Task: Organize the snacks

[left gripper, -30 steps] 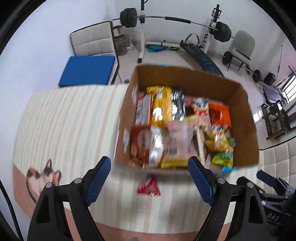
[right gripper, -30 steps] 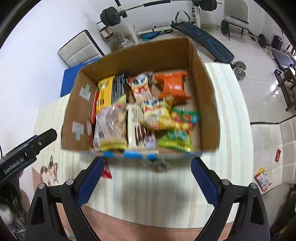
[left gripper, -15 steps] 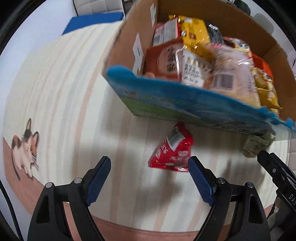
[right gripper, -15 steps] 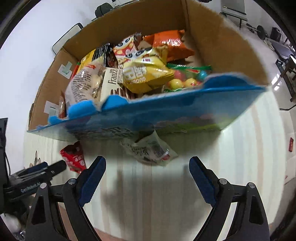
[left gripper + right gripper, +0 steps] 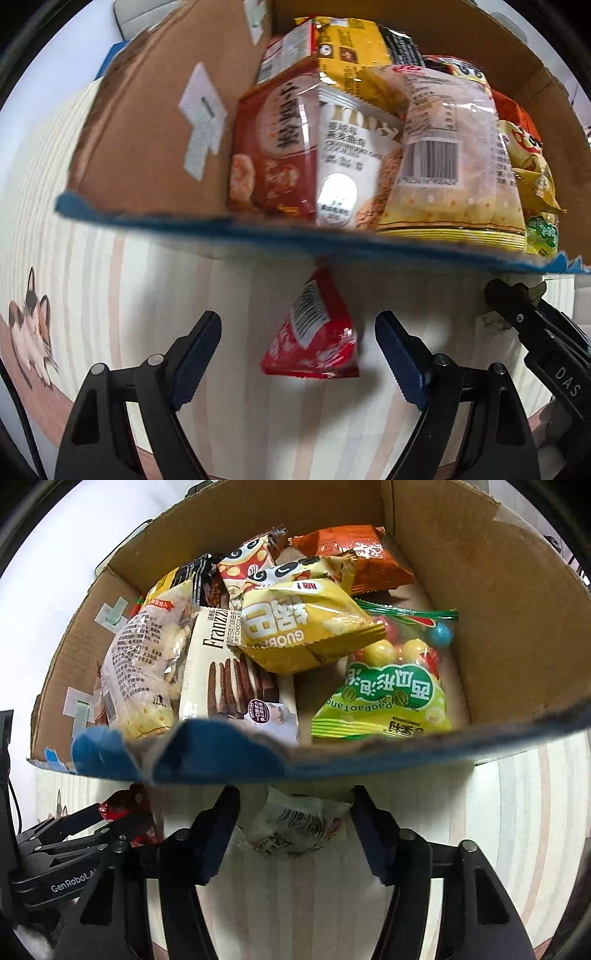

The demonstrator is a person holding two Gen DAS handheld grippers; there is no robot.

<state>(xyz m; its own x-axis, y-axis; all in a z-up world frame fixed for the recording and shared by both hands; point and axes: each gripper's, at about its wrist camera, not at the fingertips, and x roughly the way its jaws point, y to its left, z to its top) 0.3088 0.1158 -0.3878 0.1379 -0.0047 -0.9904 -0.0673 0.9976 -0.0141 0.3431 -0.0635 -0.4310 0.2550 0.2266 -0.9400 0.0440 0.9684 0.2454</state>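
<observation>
Each hand-held gripper — left, right — straddles one packet, jaws apart.

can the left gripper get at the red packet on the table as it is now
Probably yes: the left gripper is open with the red packet lying between its fingers on the tablecloth, just clear of the box edge above.

A striped tablecloth in cream and tan covers the table, with a cat picture printed on it well left of the cardboard box. The box stands on the cloth. Just in front of the box lie a red snack packet and a pale crumpled packet.
</observation>
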